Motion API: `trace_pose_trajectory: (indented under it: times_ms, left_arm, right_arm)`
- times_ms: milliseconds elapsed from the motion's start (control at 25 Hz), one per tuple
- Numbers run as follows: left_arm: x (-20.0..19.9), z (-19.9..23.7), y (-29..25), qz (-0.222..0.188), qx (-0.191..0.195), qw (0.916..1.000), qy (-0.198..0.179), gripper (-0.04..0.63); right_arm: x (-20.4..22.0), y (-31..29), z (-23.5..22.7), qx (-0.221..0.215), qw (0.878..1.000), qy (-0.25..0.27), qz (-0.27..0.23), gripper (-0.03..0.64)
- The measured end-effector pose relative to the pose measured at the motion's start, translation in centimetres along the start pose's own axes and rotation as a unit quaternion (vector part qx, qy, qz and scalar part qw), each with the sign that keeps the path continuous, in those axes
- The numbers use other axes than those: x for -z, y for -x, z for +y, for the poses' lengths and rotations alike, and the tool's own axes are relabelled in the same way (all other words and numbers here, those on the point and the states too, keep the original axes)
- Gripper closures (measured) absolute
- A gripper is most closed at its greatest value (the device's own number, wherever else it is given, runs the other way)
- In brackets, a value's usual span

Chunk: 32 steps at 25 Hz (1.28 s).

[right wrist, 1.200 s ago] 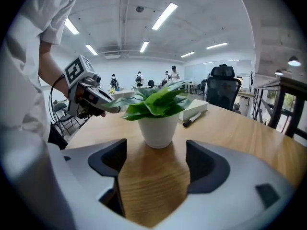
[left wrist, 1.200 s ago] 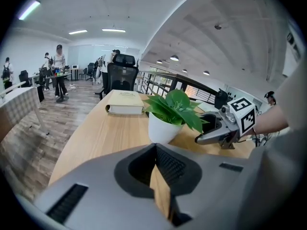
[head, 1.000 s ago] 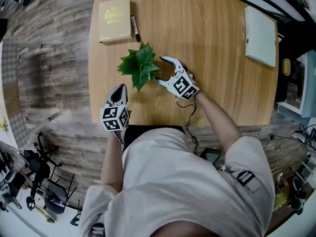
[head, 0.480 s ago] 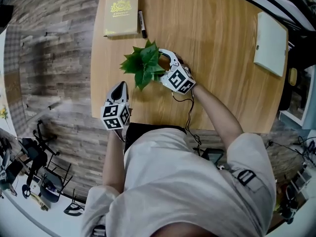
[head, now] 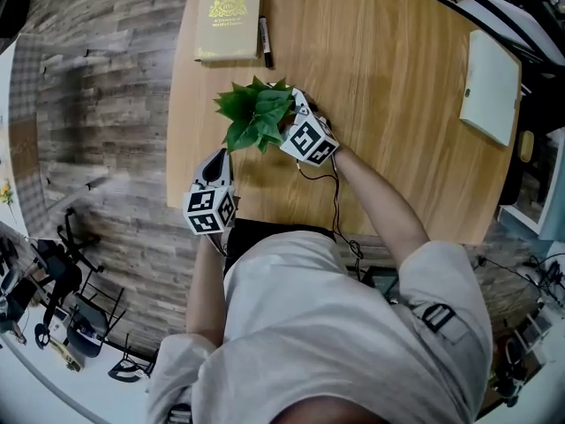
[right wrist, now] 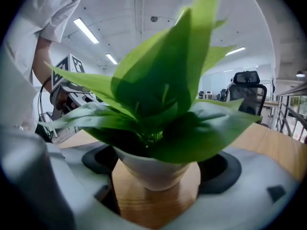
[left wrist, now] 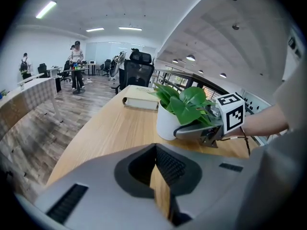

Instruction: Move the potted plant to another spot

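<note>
The potted plant [head: 254, 113] has broad green leaves and a white pot [left wrist: 166, 122], and it stands upright on the wooden table [head: 397, 104], left of middle. My right gripper [head: 284, 122] reaches in from the right. Its jaws are opening and stand on either side of the pot [right wrist: 154, 169], with a small gap on each side. The leaves hide its lower finger in the head view. My left gripper [head: 217, 158] hovers shut near the table's front-left edge, pointing at the plant with nothing in it.
A cream book [head: 228, 20] and a black pen [head: 264, 42] lie at the far left of the table. A white pad [head: 490, 87] lies at the far right. An office chair [left wrist: 138, 70] and people stand beyond the table.
My right gripper has moved left up to the plant, and its jaws have spread around the pot. The left gripper has hardly moved. The plant stands where it was.
</note>
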<state>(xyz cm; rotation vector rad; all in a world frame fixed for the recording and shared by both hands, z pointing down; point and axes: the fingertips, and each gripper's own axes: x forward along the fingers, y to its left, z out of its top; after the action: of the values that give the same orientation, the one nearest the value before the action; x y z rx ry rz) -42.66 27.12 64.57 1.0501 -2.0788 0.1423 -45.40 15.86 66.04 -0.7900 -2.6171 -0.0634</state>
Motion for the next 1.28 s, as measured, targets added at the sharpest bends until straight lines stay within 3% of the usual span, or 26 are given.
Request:
trace_pose_trajectory:
  times_ms: [720, 1280]
  left_arm:
    - [0.4, 2.7, 1.5, -0.013, 0.007, 0.9999, 0.007, 0.583]
    - [-1.3, 4.0, 2.6, -0.026, 0.056, 0.9975, -0.033, 0.583]
  right_arm:
    - [-2.5, -1.4, 1.0, 0.072, 0.996, -0.037, -0.027, 0.126]
    - [-8.9, 1.2, 2.6, 0.159, 0.980, -0.066, -0.097, 0.126]
